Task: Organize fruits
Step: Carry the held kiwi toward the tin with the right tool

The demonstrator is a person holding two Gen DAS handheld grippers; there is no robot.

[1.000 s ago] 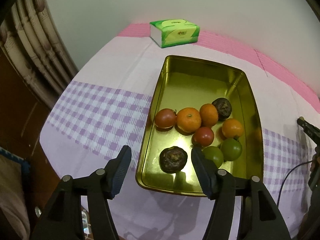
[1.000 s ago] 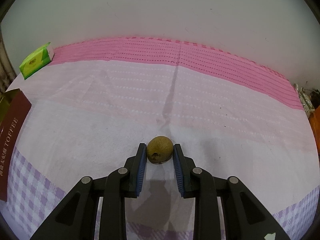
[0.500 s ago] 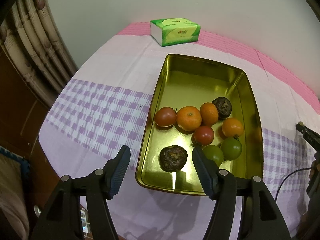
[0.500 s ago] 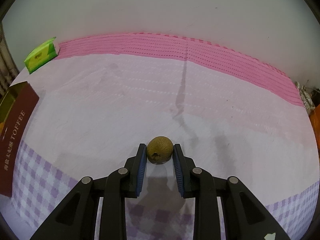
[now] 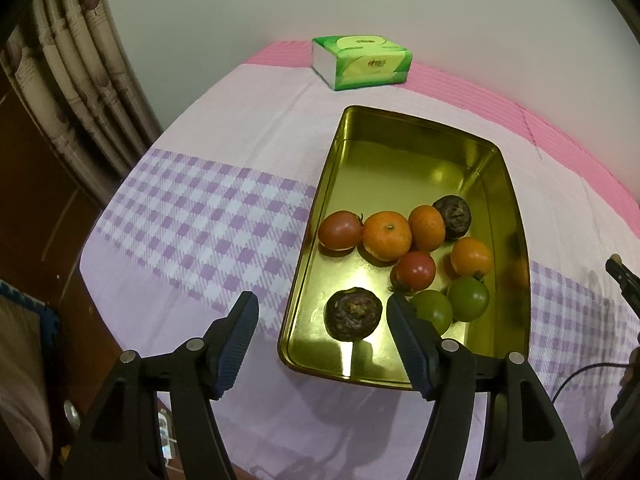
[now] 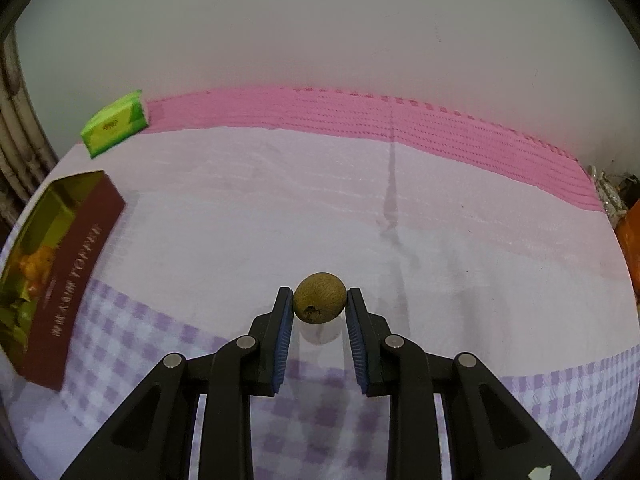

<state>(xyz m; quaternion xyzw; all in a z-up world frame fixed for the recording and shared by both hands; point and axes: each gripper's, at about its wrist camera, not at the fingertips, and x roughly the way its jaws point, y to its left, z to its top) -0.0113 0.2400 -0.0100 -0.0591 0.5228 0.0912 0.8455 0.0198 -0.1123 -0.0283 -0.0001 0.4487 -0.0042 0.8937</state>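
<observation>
A gold tin tray (image 5: 400, 128) lies on the cloth and holds several fruits: oranges, red and green tomatoes and two dark wrinkled fruits. One dark wrinkled fruit (image 5: 353, 314) sits at the near end. My left gripper (image 5: 322, 312) hovers above that end, its jaws opening, pads clear of the dark fruit seen between them. In the right wrist view my right gripper (image 6: 319, 298) is shut on a small brown-green round fruit (image 6: 319, 297), lifted above the cloth. The tray (image 6: 76, 240) shows at the far left there, its maroon side lettered.
A green tissue pack (image 5: 362, 62) lies beyond the tray near the wall, also seen as the tissue pack (image 6: 114, 128) in the right wrist view. A curtain (image 5: 76, 80) hangs left. The other gripper's tip (image 5: 624, 280) and a cable (image 5: 576, 376) show at right.
The right gripper has risen and drifted left with the round fruit, bringing the tray further into view. The left gripper's jaws have widened slightly; it stayed in place.
</observation>
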